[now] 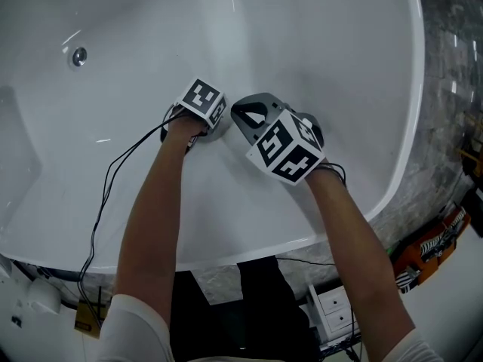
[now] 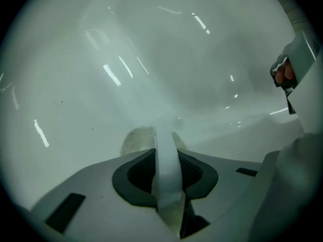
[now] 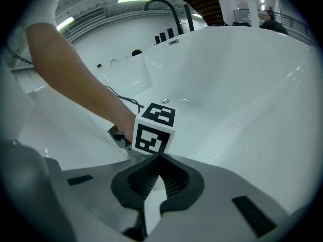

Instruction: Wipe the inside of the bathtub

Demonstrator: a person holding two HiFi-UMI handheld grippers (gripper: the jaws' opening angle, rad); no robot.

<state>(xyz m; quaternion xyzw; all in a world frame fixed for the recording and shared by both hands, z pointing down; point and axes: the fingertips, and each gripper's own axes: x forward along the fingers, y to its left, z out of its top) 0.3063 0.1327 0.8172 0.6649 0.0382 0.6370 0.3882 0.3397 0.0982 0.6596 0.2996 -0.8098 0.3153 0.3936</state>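
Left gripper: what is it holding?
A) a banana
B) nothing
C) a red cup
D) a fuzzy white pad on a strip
D: the left gripper has its fingers shut on a white strip, with a fuzzy pad at its tip.

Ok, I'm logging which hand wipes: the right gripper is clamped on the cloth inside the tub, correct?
No, it is the left gripper that is clamped on the cloth inside the tub; the left gripper view shows it between those jaws. The right gripper is shut on nothing.
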